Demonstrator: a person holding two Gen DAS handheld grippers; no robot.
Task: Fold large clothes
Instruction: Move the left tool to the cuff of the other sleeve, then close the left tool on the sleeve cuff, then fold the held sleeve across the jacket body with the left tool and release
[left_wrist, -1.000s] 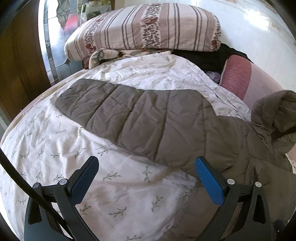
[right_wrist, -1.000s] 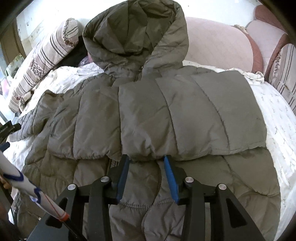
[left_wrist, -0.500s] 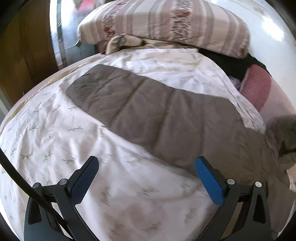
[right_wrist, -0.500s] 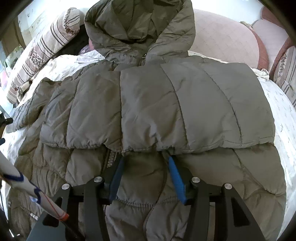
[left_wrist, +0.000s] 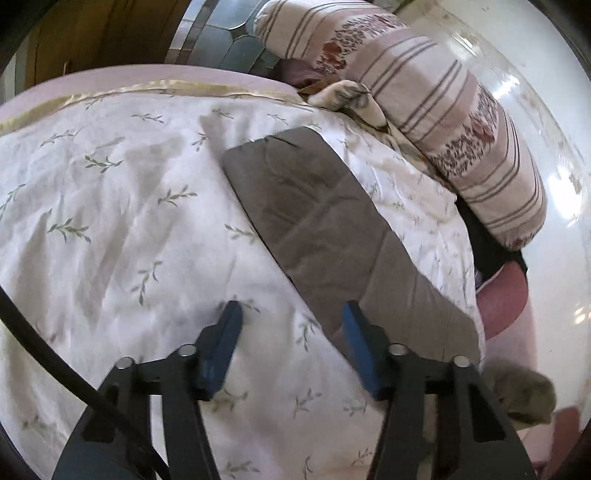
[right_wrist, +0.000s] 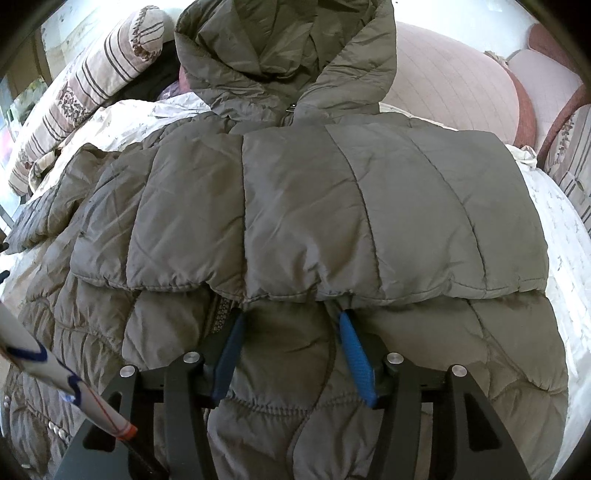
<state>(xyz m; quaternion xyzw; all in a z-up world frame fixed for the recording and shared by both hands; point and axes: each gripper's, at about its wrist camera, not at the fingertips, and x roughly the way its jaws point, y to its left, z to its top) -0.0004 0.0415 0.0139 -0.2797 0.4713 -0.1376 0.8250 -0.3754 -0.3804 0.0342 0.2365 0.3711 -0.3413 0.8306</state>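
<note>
While our left gripper (left_wrist: 291, 314) hangs over the bedsheet (left_wrist: 110, 206), its blue pads have just been closing, yet nothing sits between them: the left pad is over bare sheet and the right pad is at the near edge of the coat's outstretched sleeve (left_wrist: 321, 221) without pinching it. We read that as lining up to catch the sleeve edge, so it is released for now.

Our right gripper (right_wrist: 291, 321) is low over the middle of the coat (right_wrist: 332, 206), its jaws having just opened a little. A puff of the quilted front bulges between the pads, right under the hem of the sleeve already folded across the chest (right_wrist: 424, 221), but we cannot tell whether the pads press on it or merely straddle it. It looks placed there to keep that fold from sliding back.

Outward from the tools, the coat lies front up on the bed, hood (right_wrist: 280, 48) toward the headboard (right_wrist: 454, 74), one sleeve folded over, the other flat and reaching toward the striped pillow (left_wrist: 443, 96). We judge that second sleeve is the next fold.

No containers are in view.
</note>
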